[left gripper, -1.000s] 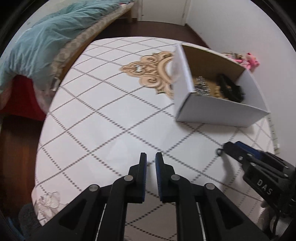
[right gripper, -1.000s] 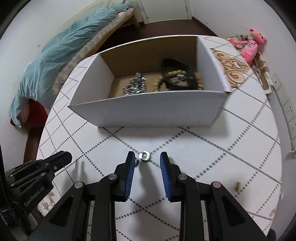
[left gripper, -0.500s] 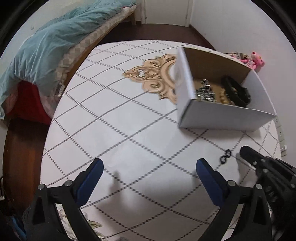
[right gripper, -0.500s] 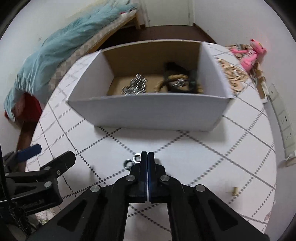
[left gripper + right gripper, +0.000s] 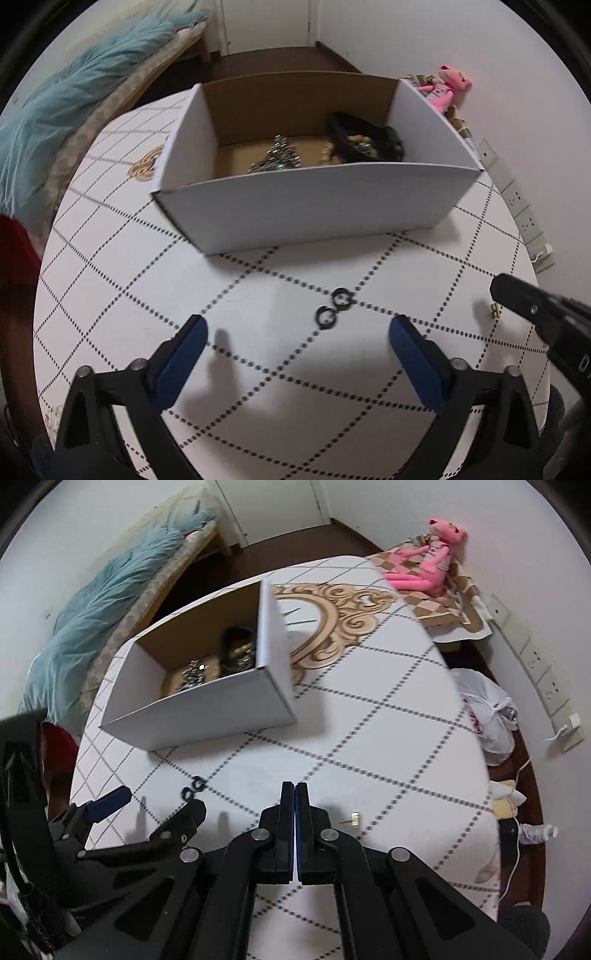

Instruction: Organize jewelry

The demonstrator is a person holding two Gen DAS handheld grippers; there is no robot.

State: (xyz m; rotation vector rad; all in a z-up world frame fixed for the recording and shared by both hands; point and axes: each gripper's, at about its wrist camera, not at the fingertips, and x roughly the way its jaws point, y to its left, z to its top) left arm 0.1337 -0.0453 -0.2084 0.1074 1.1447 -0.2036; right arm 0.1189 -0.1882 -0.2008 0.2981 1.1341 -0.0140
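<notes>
A: Where's the jewelry?

B: Pair of small dark metal ear-clip rings lying on the white dotted-grid tablecloth, touching each other, just ahead of the left gripper. In the left wrist view they sit at 12 o'clock from its fingertips, slightly right of centre, apart from both pads.

A: Left tongs?

B: Spread wide, blue pads empty, nothing between them.

A: Right?

B: Right gripper pressed fully together, no visible item in the pinch. A small gold stud lies on the cloth at its 3 o'clock, just beside the tip, not touching.

A: Box?

B: White open cardboard box with brown interior at 12 o'clock beyond the rings. Inside: a silver chain heap on the left, a black band with beige beads on the right.

A: Surroundings?

B: Pink plush toy at 1 o'clock past the table edge in the right wrist view, teal duvet on a bed at 10 o'clock.
</notes>
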